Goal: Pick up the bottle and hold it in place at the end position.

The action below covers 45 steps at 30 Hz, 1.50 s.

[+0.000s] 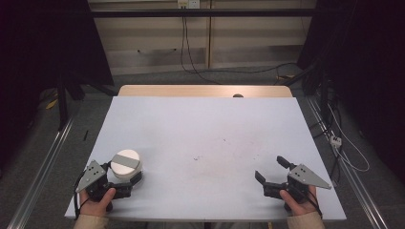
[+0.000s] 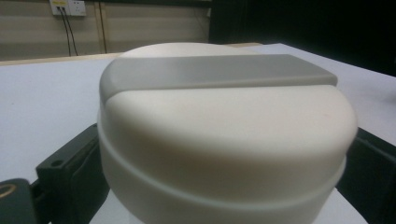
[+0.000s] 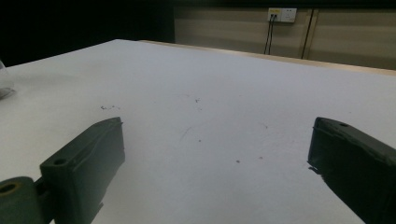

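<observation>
Hands rest low, left tool [image 1: 125, 177] flanking white container [image 1: 126, 164].

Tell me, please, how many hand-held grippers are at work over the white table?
2: the left hand-held gripper at the near left corner, its jaws around a round white container; the right hand-held gripper near right, open and empty.

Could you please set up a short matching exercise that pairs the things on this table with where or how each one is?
Things:
1. white round container
2. right gripper
3. left gripper
4. table

States:
A. open, nothing between its fingers
B. covered by a white sheet
C. at the near left, grey strip across its lid
D. fingers either side of the container

Pairs: 1-C, 2-A, 3-D, 4-B
</observation>
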Motion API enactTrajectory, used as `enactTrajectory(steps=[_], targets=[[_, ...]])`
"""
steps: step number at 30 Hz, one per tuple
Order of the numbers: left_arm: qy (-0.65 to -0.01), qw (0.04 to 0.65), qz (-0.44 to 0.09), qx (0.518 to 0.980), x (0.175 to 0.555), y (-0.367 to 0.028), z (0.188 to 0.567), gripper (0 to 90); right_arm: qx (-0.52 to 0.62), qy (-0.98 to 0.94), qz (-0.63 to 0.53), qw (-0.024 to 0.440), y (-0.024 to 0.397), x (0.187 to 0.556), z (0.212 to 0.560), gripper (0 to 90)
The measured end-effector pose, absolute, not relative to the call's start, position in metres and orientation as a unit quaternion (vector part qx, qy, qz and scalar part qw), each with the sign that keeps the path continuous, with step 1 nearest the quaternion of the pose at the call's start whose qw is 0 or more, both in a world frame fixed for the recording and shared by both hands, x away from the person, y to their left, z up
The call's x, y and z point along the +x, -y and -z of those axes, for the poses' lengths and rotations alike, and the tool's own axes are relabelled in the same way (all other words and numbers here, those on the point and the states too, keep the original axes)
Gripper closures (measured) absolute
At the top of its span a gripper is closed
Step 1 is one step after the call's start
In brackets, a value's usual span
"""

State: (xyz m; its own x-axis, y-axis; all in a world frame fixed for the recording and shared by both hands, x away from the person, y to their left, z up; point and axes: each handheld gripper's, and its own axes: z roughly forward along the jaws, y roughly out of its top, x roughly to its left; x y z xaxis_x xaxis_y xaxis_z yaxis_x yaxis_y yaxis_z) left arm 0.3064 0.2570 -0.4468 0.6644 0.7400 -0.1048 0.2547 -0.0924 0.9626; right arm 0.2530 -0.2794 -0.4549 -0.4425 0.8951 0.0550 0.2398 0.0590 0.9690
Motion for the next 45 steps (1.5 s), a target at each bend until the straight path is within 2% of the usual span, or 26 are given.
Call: enactTrajectory(steps=[35, 45], targets=[[-0.364, 0.536, -0.216, 0.730, 0.3138, -0.2484, 0.4528, 3.3, 0.428, -0.661, -0.534, 0.309, 0.2809, 0.2509, 0.4544, 3.7], [-0.361, 0.528, -0.222, 0.736, 0.3138, -0.2478, 0.4531, 9.2, 0.429, -0.660, -0.533, 0.311, 0.2823, 0.2497, 0.4540, 4.0]])
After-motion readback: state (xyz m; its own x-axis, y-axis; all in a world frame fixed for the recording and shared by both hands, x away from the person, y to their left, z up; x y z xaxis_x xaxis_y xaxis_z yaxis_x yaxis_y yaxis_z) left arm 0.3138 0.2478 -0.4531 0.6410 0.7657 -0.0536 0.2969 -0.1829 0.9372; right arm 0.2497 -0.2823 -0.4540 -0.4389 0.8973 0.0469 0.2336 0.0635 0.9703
